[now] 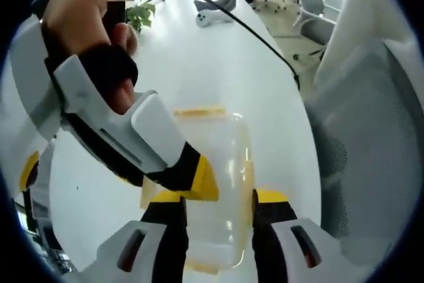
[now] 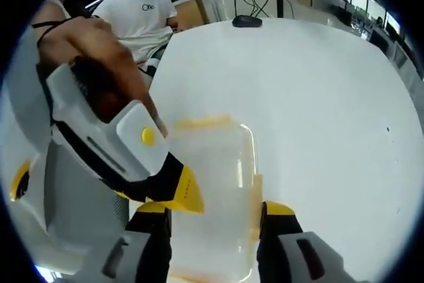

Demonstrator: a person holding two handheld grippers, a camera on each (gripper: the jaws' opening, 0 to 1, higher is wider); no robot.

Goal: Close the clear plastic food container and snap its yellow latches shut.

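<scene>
Both claws partly masking the clear container (image 1: 222, 183).

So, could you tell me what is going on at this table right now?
A person is working on a clear plastic food container lying on a white table, a handheld gripper in each hand. The left gripper straddles it with open jaws, and the right gripper does the same from the opposite end. The lid looks seated. Yellow latches show along the edges, but whether they are snapped shut cannot be told.

clear container (image 1: 215, 183) with yellow latches (image 1: 200, 111), white table (image 2: 318, 97), yellow-tipped black fingers (image 1: 271, 198)
</scene>
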